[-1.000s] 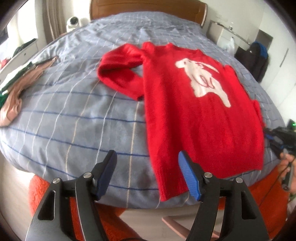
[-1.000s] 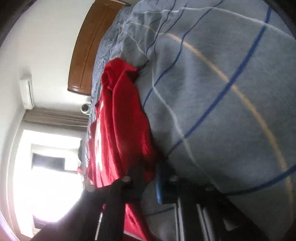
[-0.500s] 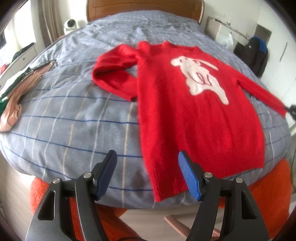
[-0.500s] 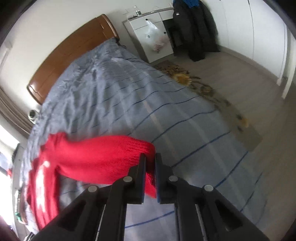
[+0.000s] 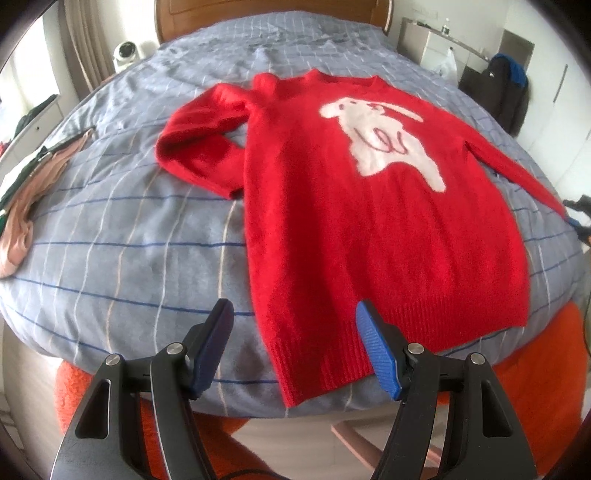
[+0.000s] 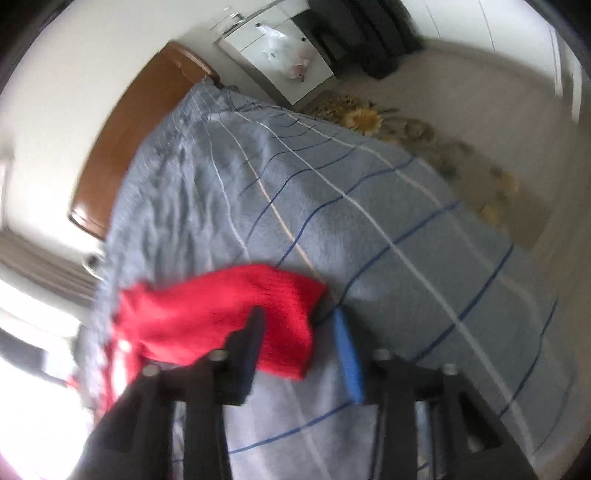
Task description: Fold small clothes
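A red sweater (image 5: 362,206) with a white animal print lies face up on the grey checked bedspread (image 5: 122,221). Its left sleeve (image 5: 199,144) is folded back on itself; its right sleeve (image 5: 517,170) lies stretched out toward the bed's right edge. My left gripper (image 5: 295,332) is open above the sweater's hem, holding nothing. My right gripper (image 6: 299,332) is open just over the right sleeve's cuff (image 6: 236,321), which lies flat on the bedspread (image 6: 369,221). The right gripper also shows at the far right of the left wrist view (image 5: 580,214).
Pink and green clothes (image 5: 26,192) lie at the bed's left edge. A wooden headboard (image 5: 273,11) stands at the back. A white dresser (image 6: 280,62) and dark jackets (image 5: 498,92) stand right of the bed. An orange seat (image 5: 535,373) is below the bed's front edge.
My right gripper pulled the right sleeve out straight across the bed, then opened and let go of the cuff. The left gripper stayed open and moved slightly closer to the hem.
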`<state>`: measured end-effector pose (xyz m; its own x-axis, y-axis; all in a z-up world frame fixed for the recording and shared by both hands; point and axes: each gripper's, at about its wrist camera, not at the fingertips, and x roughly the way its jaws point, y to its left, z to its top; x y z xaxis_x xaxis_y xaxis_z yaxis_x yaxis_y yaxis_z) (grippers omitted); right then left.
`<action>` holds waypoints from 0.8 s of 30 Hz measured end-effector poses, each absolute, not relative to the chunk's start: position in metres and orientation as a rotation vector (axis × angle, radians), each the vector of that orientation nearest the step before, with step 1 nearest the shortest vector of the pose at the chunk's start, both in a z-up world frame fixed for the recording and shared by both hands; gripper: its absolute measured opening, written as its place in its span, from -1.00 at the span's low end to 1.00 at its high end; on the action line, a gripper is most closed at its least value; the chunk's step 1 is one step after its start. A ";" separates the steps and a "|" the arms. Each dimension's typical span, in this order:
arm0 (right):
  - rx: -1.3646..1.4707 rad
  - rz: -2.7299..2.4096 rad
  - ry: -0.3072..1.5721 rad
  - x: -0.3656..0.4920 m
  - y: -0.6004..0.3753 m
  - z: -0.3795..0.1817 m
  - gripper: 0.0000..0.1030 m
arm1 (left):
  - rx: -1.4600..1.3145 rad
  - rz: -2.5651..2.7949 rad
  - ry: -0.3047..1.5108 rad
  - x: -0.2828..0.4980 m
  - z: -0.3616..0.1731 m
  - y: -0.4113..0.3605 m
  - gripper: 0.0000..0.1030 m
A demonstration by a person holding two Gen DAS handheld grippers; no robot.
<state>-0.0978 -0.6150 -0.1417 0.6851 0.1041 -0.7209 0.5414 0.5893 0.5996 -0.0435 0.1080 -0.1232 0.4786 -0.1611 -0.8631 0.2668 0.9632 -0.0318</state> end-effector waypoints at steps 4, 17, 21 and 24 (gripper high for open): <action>1.047 -0.237 0.797 -0.107 -0.607 -0.156 -0.20 | 0.107 -0.273 1.050 -0.044 -0.128 0.102 0.38; 0.758 -0.429 0.893 -0.096 -0.588 -0.162 -0.95 | 0.119 -0.224 1.104 -0.031 -0.142 0.101 0.38; 0.708 -0.434 0.893 -0.093 -0.584 -0.162 -0.95 | 0.140 -0.219 1.110 -0.027 -0.143 0.093 0.39; 0.698 -0.435 0.885 -0.096 -0.584 -0.161 -0.94 | 0.157 -0.203 1.134 -0.023 -0.146 0.088 0.50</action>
